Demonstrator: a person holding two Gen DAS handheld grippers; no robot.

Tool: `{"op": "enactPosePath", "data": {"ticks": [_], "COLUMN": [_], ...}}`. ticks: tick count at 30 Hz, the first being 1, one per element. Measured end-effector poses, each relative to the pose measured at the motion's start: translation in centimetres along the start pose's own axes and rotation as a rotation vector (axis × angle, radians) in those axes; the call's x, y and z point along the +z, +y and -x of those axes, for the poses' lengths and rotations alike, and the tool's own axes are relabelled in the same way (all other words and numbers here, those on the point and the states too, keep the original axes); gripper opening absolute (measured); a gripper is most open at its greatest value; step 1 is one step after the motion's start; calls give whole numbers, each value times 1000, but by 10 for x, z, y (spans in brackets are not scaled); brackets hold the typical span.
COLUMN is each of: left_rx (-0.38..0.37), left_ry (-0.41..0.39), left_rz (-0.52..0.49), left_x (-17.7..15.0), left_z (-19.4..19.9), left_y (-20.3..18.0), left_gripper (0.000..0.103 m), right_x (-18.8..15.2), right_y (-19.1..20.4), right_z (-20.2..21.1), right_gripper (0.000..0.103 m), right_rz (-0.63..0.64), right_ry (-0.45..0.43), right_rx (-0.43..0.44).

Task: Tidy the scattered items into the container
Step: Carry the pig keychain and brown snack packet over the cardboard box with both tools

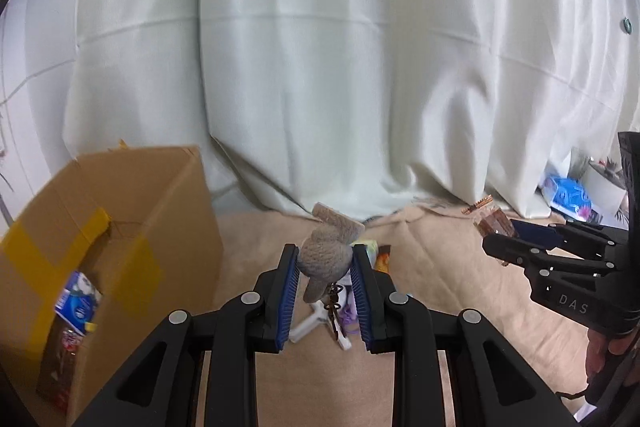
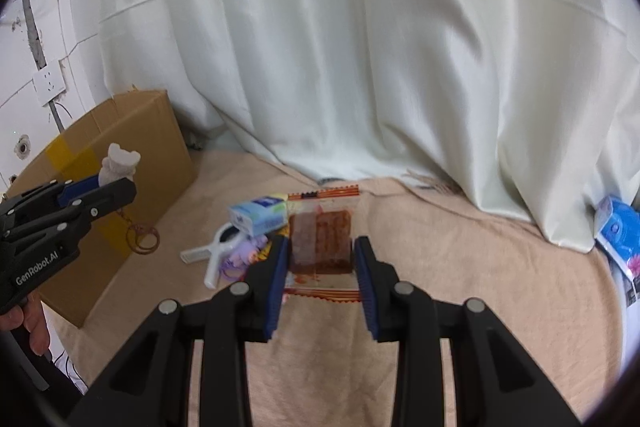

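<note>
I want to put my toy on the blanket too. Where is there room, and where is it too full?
Bare beige blanket lies right of the clear red snack packet, toward the white curtain. It is crowded left of it: a pale blue tissue pack and white plastic clip are heaped beside the brown cardboard box.

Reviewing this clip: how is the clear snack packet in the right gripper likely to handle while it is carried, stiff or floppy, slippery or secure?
The snack packet probably flexes: it is a thin clear film pouch, pinched only at its side edges by the right gripper. Glossy plastic suggests it may slip. It looks light, with a flat brownish filling, so it should carry easily.
</note>
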State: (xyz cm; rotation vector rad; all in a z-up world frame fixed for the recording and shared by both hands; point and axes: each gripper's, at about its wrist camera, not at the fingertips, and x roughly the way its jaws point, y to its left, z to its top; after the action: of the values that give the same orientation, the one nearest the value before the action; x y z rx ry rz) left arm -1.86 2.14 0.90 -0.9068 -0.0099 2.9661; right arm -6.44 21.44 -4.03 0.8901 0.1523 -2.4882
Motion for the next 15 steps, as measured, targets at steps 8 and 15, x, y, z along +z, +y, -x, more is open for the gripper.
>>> {"op": "enactPosePath", "data": {"ticks": [8, 15], "left_rx": [104, 230], "left_ry": [-73, -104], "left_rz": [42, 85], "left_x": [26, 32], "left_z": [47, 75], "left_y": [43, 97], "left_gripper": [27, 27], "right_x": [35, 64], "right_y": [35, 84], "right_z": [23, 38], "right_gripper": [37, 37], "right_rz": [44, 113], "right_ry": [-85, -154], "right_rx": [44, 118]}}
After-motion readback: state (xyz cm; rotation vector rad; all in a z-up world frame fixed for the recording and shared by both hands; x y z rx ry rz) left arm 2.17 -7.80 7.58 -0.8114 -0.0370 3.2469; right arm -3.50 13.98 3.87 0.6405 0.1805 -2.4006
